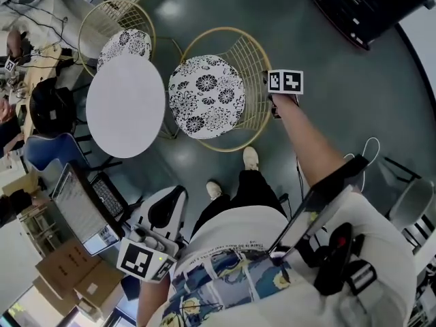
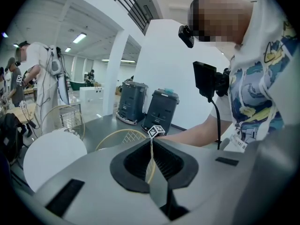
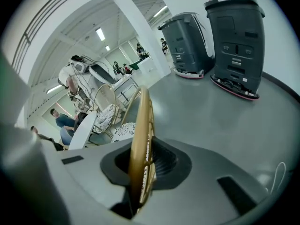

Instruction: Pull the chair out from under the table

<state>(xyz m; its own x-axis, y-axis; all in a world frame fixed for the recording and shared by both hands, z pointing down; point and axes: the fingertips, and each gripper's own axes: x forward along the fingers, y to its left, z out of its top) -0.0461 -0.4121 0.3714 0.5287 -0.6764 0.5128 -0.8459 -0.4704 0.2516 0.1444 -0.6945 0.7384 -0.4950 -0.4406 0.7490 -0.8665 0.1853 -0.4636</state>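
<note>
Right gripper [image 3: 146, 150] clamps the gold chair rim [image 3: 140, 118], plain only in its own view; left gripper [image 2: 151, 148], lower left in head view, has jaws together, empty.

The gold wire chair [image 1: 206, 95], its round seat patterned in black-and-white florals, stands upright just beside the round white table [image 1: 126, 105], backrest facing away.

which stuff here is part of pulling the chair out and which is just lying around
Job in hand: near gold wire chair, its back rim clamped in the right gripper; round white table beside it.

Just about: second gold chair, laptop, cardboard boxes, two grey machines, left gripper, shut and empty.
</note>
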